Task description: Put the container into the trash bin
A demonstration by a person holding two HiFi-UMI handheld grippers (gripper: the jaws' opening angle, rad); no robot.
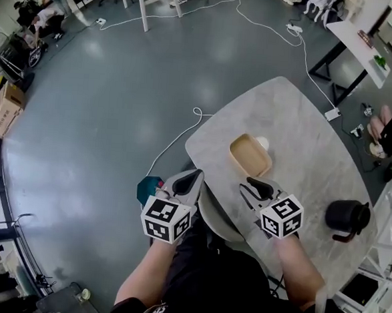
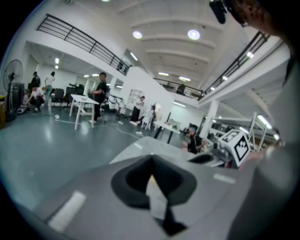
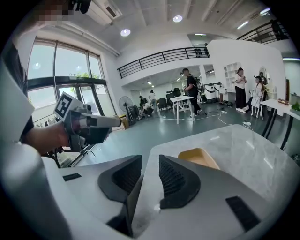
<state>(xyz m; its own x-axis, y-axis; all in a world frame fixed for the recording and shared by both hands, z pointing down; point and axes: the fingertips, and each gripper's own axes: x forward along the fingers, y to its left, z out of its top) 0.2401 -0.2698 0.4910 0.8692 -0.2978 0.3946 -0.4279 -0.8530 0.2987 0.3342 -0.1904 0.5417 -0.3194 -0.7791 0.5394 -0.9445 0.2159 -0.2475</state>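
Tan rectangular open container [image 1: 249, 155]: just ahead of right gripper [image 3: 150, 161], jaws part-open, empty; best straddle near rim squarely. Left gripper [image 2: 151, 159]: jaws together.

Bright, even light from ceiling lamps [image 2: 193, 33]; fisheye-warped edges, left gripper view softly blurred.

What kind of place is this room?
Probably a large open workshop or lab hall: a bare grey floor, white work tables standing far apart, and a balcony railing along an upper level.
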